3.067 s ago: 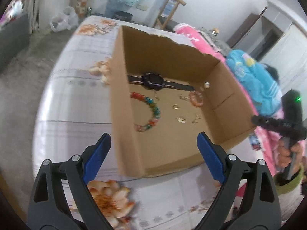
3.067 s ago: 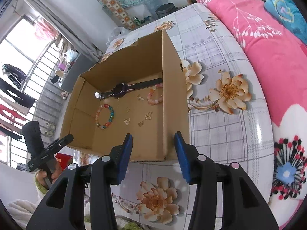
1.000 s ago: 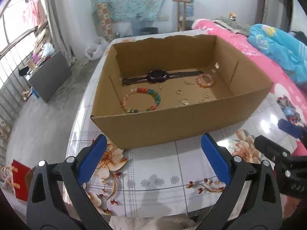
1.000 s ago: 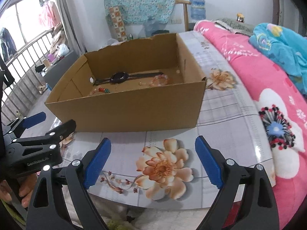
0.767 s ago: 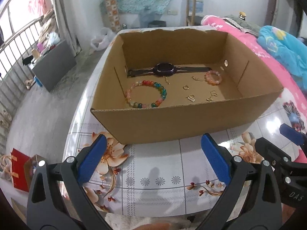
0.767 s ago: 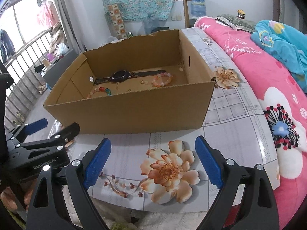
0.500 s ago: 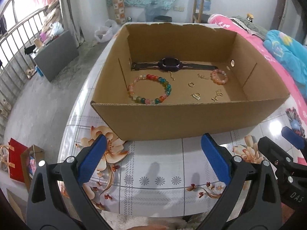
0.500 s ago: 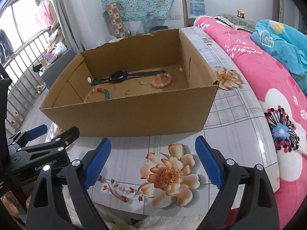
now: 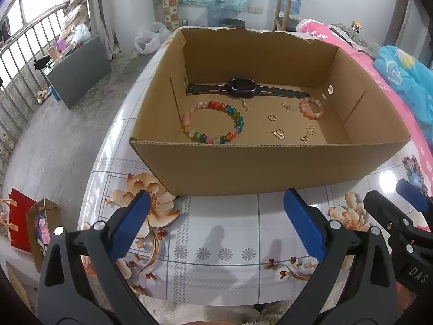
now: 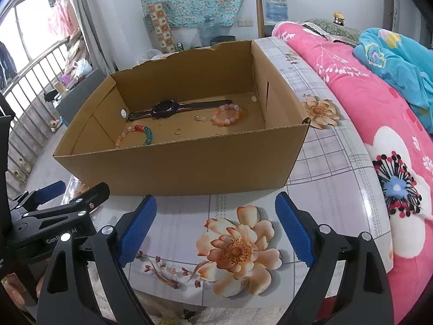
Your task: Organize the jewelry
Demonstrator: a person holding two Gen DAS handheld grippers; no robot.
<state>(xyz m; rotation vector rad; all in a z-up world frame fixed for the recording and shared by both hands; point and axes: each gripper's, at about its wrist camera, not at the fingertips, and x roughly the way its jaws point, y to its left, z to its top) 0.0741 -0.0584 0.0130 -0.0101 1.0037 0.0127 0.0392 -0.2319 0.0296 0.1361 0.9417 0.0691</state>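
Since a second ago the left wrist view looks more steeply into the cardboard box [image 9: 270, 168], so more of its floor shows; the jewelry lies where it lay. The left gripper [image 9: 216, 227] stands wide with nothing between its blue ribbed pads, short of the box's near wall, over the floral tablecloth [image 9: 222, 243]. The right gripper [image 10: 216, 222] is likewise spread wide and empty, just before that wall.

In the right wrist view the box's near wall cuts off the lower half of the multicolored bead bracelet [image 9: 213, 122]. The small gold pieces [image 9: 278, 134] near the middle of the box floor are too tiny to tell apart.

Inside the box, a dark watch [image 9: 242, 88] with a flat strap lies along the far wall; a pink bead bracelet [image 9: 311, 108] of round glossy beads sits toward the right wall. The box is plain corrugated card with a ragged far edge
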